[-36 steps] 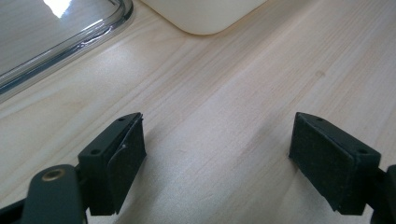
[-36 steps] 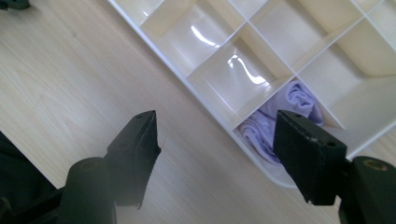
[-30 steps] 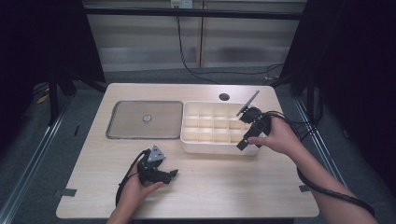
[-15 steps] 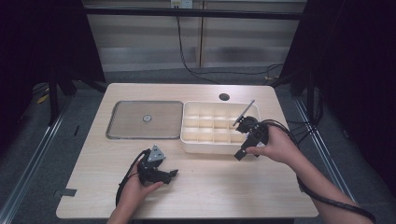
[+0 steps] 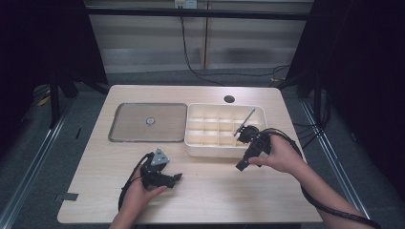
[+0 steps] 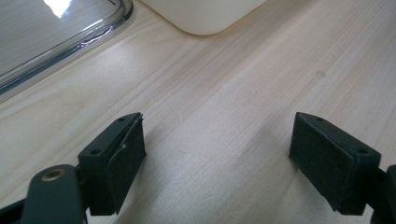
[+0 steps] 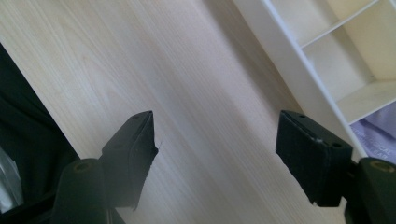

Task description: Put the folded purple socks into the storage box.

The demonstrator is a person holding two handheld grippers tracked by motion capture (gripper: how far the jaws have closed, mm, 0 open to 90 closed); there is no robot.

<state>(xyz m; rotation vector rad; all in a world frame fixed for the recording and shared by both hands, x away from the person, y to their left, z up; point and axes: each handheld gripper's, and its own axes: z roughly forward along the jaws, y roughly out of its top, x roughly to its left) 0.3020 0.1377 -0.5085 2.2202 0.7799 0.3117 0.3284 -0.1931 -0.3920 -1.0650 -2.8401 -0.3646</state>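
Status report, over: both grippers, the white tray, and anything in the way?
Left gripper open, empty, resting on table. Right gripper open, empty, at near wall of divided tray. Clear lid lies left of tray. Nothing in the way.

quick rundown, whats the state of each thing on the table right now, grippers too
left gripper: open, nothing between its jaws, low over the bare table
right gripper: open, nothing between its jaws, at the near wall of the box
compartment box: uncovered, the compartments that show look empty
clear lid: off the box, lying flat beside it
table: bare wood in front of the box
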